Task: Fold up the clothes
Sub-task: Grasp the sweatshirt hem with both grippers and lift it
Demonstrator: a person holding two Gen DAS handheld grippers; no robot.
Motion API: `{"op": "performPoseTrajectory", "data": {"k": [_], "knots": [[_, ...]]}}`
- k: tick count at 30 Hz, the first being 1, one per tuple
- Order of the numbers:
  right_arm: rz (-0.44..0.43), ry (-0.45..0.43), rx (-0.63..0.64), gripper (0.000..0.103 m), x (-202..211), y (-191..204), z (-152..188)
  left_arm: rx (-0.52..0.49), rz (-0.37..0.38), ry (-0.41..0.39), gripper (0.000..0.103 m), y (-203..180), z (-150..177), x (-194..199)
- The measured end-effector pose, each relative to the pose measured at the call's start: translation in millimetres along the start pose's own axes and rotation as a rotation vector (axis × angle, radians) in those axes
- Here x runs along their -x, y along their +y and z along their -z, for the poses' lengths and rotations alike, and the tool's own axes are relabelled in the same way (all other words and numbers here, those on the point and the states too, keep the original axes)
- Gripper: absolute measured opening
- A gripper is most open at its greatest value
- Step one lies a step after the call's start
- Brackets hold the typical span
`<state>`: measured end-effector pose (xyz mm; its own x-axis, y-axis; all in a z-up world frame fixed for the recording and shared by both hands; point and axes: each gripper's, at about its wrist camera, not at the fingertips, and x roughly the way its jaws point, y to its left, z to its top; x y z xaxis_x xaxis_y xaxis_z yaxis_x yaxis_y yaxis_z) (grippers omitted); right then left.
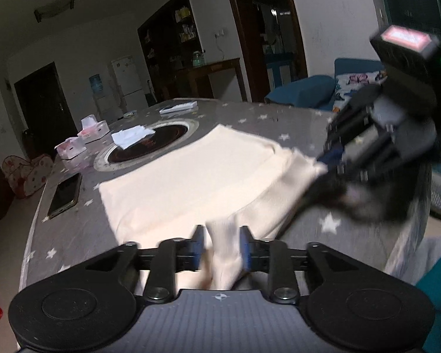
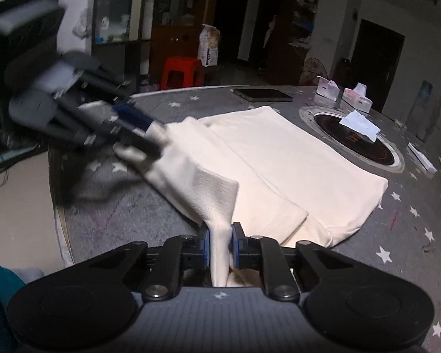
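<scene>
Gripping cream cloth on both sides: left gripper (image 1: 222, 245) has its jaws clamped on a bunched fold of the cream garment (image 1: 191, 176) at the near edge; right gripper (image 2: 221, 242) likewise has its jaws clamped on a pinched strip of the same cloth; each gripper shows blurred in the other's view, so both look in motion; the held edge is lifted off the worktop (image 1: 73, 235), the rest of the garment lies flat across the middle of it, running toward the round burner inset (image 1: 150, 142) on the far side.

Progress, judged: partway; one fold line already runs along the flat part and a doubled layer sits on the near side; the lifted edge still has to be carried over and laid down, then likely a further fold and smoothing; not finished.

Other items: phone (image 1: 64, 195) at left edge, tissue boxes (image 1: 86, 136) far left, crumpled paper (image 1: 132, 135) on the burner, red stool (image 2: 182, 70) beyond the worktop.

Writing: none readable; burner markings, box prints and the pink label on the right gripper too blurred.
</scene>
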<state>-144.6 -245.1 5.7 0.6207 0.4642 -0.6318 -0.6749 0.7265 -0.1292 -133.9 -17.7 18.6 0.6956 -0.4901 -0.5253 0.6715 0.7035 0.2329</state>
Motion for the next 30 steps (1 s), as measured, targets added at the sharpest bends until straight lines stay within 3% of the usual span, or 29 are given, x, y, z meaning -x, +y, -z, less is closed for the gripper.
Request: {"op": "performPoseTrajectory", "data": {"k": [8,9,10,13,19,27,30], "knots": [[0.013,-0.012,-0.02,0.009,7,-4,0,-0.095,-0.03,0.05,0.039,-5,22,4],[0.016,-0.015,-0.023,0.009,8,-4,1,-0.093,-0.022,0.053,0.035,-4,23,4],[0.019,-0.018,-0.025,0.008,10,-3,1,-0.09,-0.013,0.055,0.022,-3,24,4],[0.028,-0.025,-0.036,0.007,14,-3,4,-0.07,0.016,0.046,0.006,-3,24,6],[0.027,-0.038,-0.041,0.007,40,0,12,-0.054,0.093,0.002,0.005,-17,17,29],[-0.025,-0.01,-0.058,0.007,111,23,22,-0.014,0.215,-0.042,0.005,-48,8,93],[-0.047,0.009,-0.063,0.007,132,33,22,0.01,0.214,-0.065,0.005,-51,1,107]]}}
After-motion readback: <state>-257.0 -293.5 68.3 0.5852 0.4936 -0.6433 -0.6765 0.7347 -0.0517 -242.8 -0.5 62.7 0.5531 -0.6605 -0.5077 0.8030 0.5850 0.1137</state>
